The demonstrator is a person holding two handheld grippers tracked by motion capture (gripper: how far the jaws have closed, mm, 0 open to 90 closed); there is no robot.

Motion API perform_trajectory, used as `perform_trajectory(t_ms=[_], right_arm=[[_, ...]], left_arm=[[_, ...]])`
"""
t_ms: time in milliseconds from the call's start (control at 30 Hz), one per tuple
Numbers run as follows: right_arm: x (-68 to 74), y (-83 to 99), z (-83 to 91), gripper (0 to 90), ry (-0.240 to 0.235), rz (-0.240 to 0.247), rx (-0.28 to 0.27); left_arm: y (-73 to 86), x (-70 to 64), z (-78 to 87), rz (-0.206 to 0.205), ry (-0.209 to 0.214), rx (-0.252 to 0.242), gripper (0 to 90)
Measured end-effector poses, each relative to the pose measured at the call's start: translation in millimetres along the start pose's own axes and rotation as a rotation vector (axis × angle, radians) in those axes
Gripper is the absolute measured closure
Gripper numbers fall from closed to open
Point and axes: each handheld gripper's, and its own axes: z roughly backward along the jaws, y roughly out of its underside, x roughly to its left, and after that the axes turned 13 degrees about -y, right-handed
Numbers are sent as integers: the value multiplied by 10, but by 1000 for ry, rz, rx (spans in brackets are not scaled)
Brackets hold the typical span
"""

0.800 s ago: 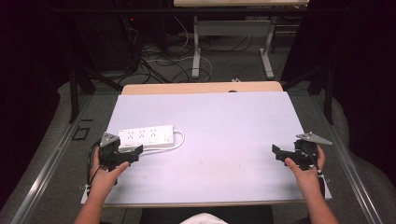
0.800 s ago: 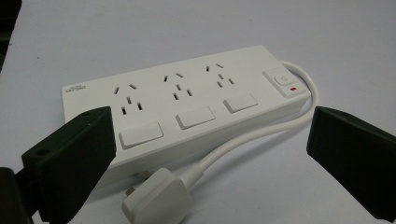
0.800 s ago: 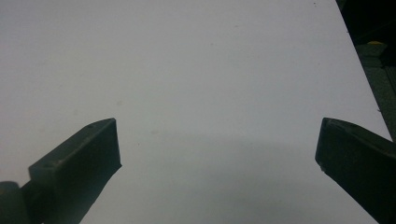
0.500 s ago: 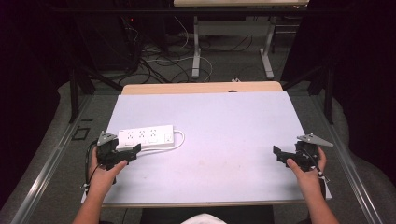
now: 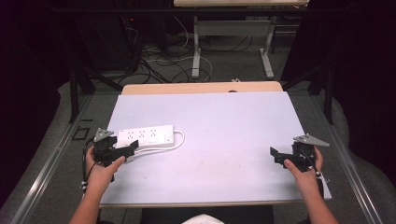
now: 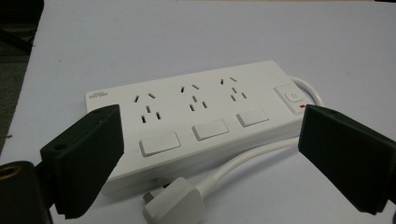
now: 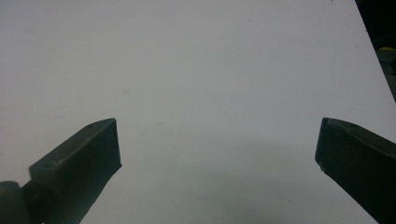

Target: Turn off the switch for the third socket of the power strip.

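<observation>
The left hand-held gripper (image 6: 205, 158) is spread wide just beside the white plastic power strip (image 6: 196, 121) on the tabletop (image 5: 224, 140), and could bump the strip's white plug (image 6: 175, 205) away.

Left claw (image 5: 132, 147) low at near-left, jaws spread wide, held in left hand (image 5: 100, 168), forearm entering from bottom edge, right claw (image 5: 274, 154) at near-right, jaws wide apart, gripped by right hand (image 5: 303, 170)
</observation>
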Motion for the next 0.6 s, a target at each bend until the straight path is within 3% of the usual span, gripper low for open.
perform_trajectory(t_ms=[333, 600], right_arm=[[-13, 11, -31, 8, -19, 6, 18], [-11, 20, -41, 13, -22, 4, 22]], left_arm=[[-79, 42, -35, -24, -21, 39, 157], [-183, 50, -28, -42, -16, 68, 162]])
